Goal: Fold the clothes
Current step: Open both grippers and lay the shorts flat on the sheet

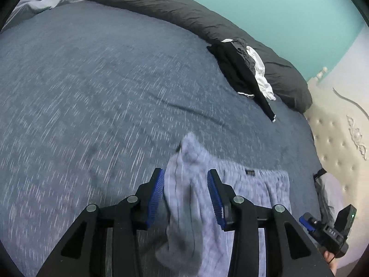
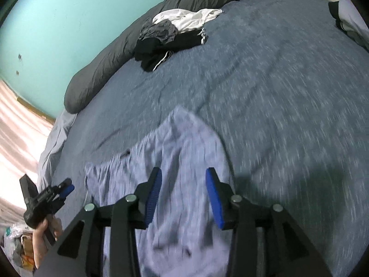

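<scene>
Teal wall and a blue-grey bed (image 1: 92,92) frame the work. Light blue shorts (image 2: 180,143) lie near the bed's edge, one part bunched up between the left claw's (image 1: 185,189) parted jaws, not visibly pinched. Over them, the right claw (image 2: 183,191) is also wide, holding nothing. Folding seems midway; next, flattening calls for closing on an edge. Dark and white clothes (image 2: 170,32) are piled well apart.
</scene>
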Demonstrator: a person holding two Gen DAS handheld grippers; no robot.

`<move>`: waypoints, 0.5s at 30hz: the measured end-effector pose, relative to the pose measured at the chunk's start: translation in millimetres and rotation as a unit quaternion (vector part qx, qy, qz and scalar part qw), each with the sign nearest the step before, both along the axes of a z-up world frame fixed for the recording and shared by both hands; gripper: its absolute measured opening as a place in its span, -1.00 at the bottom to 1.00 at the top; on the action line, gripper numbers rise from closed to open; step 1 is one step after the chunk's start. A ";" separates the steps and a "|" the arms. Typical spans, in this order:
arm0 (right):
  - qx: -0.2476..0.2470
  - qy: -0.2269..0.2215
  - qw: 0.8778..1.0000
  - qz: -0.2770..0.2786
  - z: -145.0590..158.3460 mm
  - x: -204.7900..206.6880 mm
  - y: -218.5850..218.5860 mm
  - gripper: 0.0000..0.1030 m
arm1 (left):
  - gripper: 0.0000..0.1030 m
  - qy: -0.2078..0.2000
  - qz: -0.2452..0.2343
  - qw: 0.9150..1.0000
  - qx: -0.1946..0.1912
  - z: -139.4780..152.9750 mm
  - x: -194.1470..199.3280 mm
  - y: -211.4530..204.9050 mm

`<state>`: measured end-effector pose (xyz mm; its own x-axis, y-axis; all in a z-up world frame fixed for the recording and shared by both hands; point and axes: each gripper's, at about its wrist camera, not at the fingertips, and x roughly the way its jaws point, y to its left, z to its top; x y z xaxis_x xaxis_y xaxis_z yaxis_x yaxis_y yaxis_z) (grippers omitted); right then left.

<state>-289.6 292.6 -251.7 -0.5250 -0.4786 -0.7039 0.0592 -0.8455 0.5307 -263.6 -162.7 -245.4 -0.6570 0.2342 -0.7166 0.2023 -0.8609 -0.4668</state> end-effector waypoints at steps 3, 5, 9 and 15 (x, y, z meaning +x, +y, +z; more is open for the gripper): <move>0.014 0.005 1.000 0.019 3.0 16.1 -10.6 -0.22 | -0.16 -0.008 0.001 1.000 0.000 -3.4 20.0 0.8; 0.017 0.008 0.999 0.029 2.8 23.0 -18.0 -0.22 | -0.12 -0.014 0.003 1.000 0.000 -7.6 32.9 -1.1; 0.041 0.006 0.998 0.039 -3.1 31.3 -29.5 -0.22 | -0.11 -0.027 0.007 1.000 0.003 -17.6 55.1 -2.9; 0.052 0.006 0.998 0.043 -12.4 43.6 -37.9 -0.22 | -0.11 -0.028 -0.003 1.000 0.012 -25.3 57.9 6.7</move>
